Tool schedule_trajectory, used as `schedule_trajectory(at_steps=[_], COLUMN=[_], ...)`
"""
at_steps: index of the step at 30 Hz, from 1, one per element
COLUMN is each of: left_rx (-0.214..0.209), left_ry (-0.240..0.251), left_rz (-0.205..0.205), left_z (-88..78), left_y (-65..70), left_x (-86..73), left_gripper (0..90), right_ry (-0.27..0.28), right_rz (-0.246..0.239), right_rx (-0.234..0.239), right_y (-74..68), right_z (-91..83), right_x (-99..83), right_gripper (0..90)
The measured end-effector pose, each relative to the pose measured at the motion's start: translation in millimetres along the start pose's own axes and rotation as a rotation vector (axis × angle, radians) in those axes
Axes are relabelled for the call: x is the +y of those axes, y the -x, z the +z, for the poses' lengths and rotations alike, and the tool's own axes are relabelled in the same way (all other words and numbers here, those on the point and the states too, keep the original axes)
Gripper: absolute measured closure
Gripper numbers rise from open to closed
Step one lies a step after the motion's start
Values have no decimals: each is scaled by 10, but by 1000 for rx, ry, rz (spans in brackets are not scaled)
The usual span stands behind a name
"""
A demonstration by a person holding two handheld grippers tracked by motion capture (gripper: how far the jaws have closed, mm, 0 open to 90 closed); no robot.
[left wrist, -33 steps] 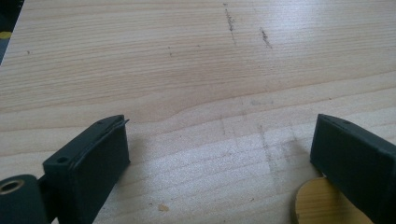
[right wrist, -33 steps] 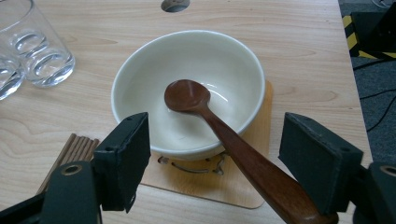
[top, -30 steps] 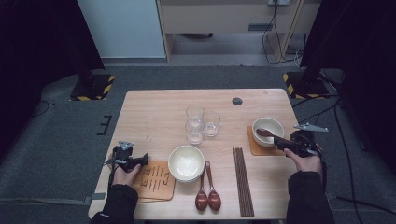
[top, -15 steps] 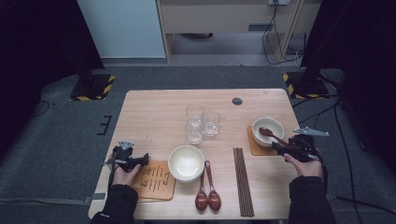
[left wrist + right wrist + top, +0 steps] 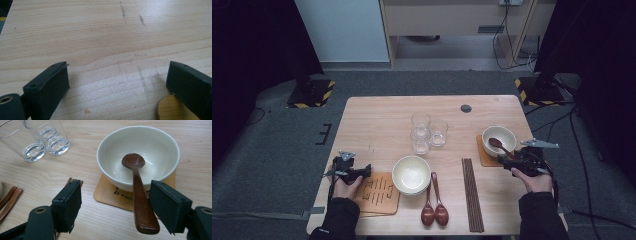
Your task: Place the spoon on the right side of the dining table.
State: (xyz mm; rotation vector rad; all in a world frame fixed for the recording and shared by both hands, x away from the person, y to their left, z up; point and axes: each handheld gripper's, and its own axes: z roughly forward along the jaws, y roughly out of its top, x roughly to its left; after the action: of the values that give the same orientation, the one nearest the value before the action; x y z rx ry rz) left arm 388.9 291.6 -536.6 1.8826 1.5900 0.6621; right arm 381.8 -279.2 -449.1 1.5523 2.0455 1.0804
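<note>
Pale wood table (image 5: 377, 125) is seen beneath both wide-open, empty grippers (image 5: 115, 202); spoon (image 5: 138, 192) rests in bowl (image 5: 160, 152) ahead; grey carpet beyond.

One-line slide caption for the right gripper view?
Open right gripper around the handle of a wooden spoon resting in a white bowl on its coaster.

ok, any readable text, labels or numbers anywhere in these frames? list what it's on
No text can be read in these frames.
Left wooden coaster: dark engraved marks, too small and blurred to read.
Right wooden coaster under the bowl: a dark mark at the bowl's foot, mostly hidden.
Floor pads: yellow-black hazard stripes, no words.
</note>
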Motion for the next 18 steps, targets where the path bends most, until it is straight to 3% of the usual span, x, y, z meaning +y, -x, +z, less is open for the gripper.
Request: schedule_trajectory(at_steps=[18], left_rx=[0], left_ry=[0], left_rz=[0], left_z=[0], left_y=[0], left_x=[0], left_gripper=[32], right_ry=[-1], right_rz=[-4], right_rx=[24], right_y=[-127], right_z=[37], right_x=[-23], right_gripper=[271])
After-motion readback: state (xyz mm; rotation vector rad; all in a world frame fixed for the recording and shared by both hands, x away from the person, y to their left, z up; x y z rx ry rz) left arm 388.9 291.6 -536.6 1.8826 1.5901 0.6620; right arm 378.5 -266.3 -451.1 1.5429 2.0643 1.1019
